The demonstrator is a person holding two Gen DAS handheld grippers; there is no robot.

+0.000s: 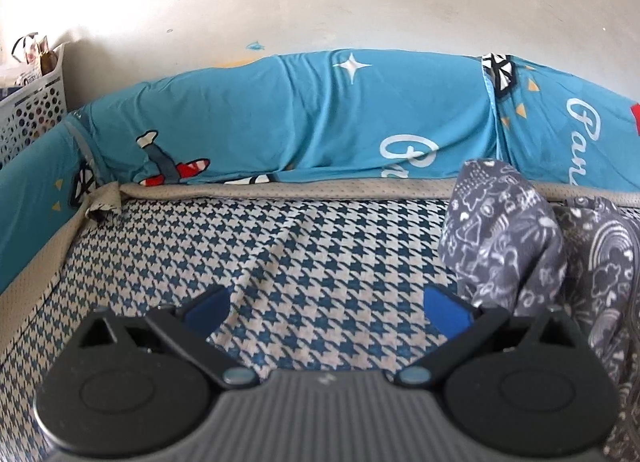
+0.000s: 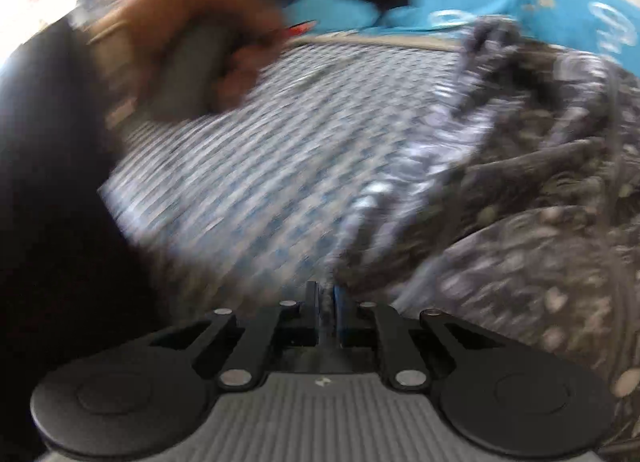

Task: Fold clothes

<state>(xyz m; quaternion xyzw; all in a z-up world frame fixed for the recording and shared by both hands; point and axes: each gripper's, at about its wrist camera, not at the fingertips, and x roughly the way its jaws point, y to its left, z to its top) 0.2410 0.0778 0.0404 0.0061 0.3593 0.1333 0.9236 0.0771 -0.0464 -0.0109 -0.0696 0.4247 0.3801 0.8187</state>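
So this looks like the very start of a fold: the pick-up step. Right at the tips of the right gripper (image 2: pixel 327 298), the jaws are clamped together on an edge of the dark grey cotton garment with white doodle print (image 2: pixel 520 182), a thin bit of the cloth sandwiched between the pads. The rest of that garment bunches up ahead and off to the right of the gripper, lying on the blue-and-cream houndstooth bed mat (image 2: pixel 256 166). That view is pretty blurry, so I can't say which part of the garment it's got.

The left gripper (image 1: pixel 326 304) has its jaws spread wide with nothing between them, only bare mat under it. The garment rises just to its right, close to the blue pad on that side. Further ahead is the turquoise cartoon-print bolster (image 1: pixel 280 122) along the white wall.

Next move, I'd guess: the left gripper needs to swing right and pinch a matching edge, so the two can lift and spread the thing flat. One-corner lifting will only twist it.
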